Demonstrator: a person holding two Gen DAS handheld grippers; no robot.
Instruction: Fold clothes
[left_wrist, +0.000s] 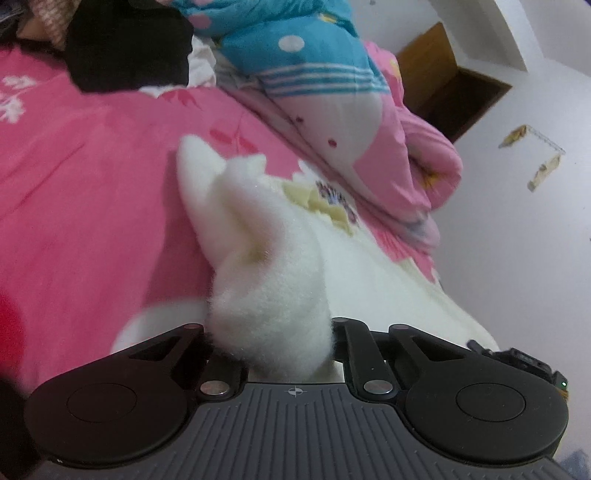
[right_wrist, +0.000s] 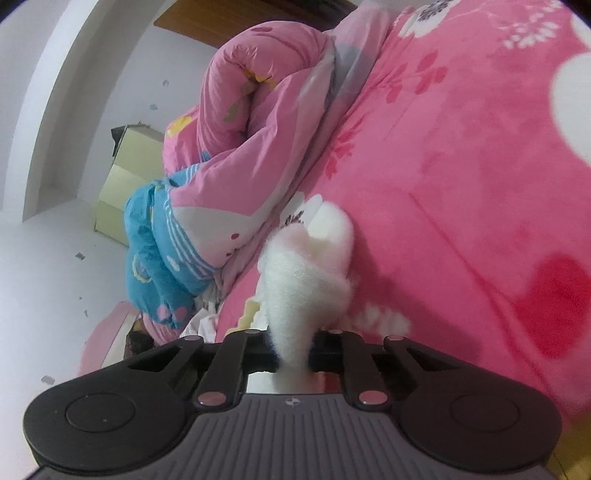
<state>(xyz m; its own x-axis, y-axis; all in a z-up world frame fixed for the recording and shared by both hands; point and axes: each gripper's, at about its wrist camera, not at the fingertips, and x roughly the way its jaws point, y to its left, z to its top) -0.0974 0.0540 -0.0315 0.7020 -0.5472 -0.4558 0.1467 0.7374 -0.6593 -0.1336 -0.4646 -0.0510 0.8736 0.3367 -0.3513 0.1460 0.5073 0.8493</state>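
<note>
A fluffy white fleece garment (left_wrist: 258, 266) lies on the pink flowered bedspread (left_wrist: 92, 192). In the left wrist view a thick bunch of it rises out of my left gripper (left_wrist: 271, 332), whose jaws are shut on it; the fingertips are buried in the fleece. More of the garment spreads flat to the right (left_wrist: 388, 280). In the right wrist view another bunch of the same white fleece (right_wrist: 306, 273) stands up from my right gripper (right_wrist: 293, 347), which is shut on a narrow pinch of it. Both bunches are lifted off the bedspread (right_wrist: 461, 184).
A rolled pink and blue quilt (left_wrist: 325, 96) (right_wrist: 229, 155) lies along the bed by the white wall. A black garment (left_wrist: 125, 44) sits at the bed's far end. A wooden cabinet (left_wrist: 447, 77) and a pale yellow box (right_wrist: 125, 177) stand by the wall.
</note>
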